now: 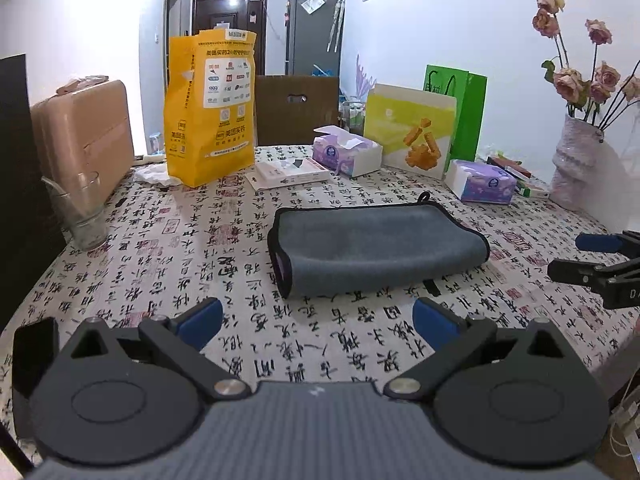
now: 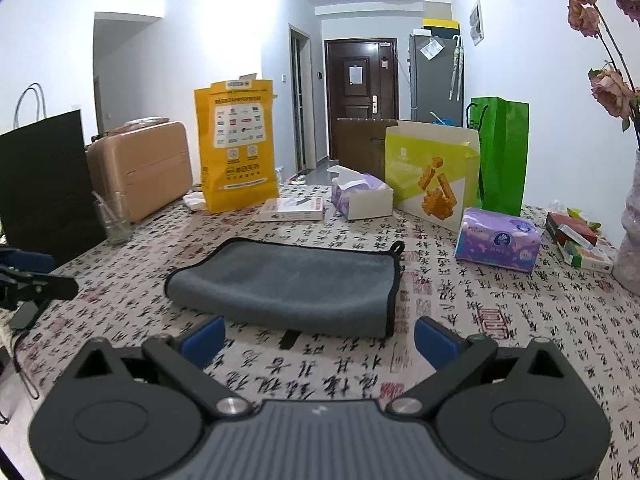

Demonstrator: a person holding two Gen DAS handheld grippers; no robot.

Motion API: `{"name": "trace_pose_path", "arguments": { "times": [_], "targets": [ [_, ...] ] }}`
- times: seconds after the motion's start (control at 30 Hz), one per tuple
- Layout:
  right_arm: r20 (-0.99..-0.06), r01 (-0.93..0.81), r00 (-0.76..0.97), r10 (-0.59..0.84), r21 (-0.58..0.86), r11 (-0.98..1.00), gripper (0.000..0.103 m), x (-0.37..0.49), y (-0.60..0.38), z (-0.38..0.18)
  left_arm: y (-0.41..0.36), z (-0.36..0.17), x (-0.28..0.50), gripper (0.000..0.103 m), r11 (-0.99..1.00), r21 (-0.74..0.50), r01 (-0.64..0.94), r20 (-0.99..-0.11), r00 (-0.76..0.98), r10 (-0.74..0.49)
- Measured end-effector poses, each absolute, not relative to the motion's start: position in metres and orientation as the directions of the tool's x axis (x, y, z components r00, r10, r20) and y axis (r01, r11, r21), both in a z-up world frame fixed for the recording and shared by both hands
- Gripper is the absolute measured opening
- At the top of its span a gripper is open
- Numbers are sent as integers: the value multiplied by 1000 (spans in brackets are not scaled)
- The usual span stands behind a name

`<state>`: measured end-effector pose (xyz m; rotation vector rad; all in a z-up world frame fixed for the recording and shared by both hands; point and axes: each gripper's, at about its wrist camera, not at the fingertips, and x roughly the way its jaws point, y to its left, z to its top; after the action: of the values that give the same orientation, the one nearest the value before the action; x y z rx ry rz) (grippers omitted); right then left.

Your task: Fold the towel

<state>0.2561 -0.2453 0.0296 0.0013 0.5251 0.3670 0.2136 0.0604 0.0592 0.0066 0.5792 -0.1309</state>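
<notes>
A grey towel (image 1: 376,250) with black edging lies folded over on the calligraphy-print tablecloth (image 1: 160,276); it also shows in the right wrist view (image 2: 292,286). A small hanging loop sticks out at its far right corner. My left gripper (image 1: 318,320) is open and empty, just short of the towel's near edge. My right gripper (image 2: 320,338) is open and empty, close to the towel's near edge. The right gripper also shows at the right edge of the left wrist view (image 1: 592,256). The left gripper shows at the left edge of the right wrist view (image 2: 36,276).
Behind the towel stand a yellow paper bag (image 1: 212,104), two purple tissue packs (image 1: 346,154) (image 2: 498,240), a flat white box (image 1: 288,174), a yellow-green bag (image 1: 412,136) and a green bag (image 1: 468,112). A glass (image 1: 78,212) stands left, a flower vase (image 1: 580,160) right.
</notes>
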Motion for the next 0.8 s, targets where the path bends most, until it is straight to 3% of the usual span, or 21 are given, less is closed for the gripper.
{"name": "trace_pose_path", "arguments": {
  "times": [0.8],
  "targets": [
    [-442,-378,818,368,69,923,103,157,-237,30,53,41,118,103,997,-15,82,-482,873,-79]
  ]
}}
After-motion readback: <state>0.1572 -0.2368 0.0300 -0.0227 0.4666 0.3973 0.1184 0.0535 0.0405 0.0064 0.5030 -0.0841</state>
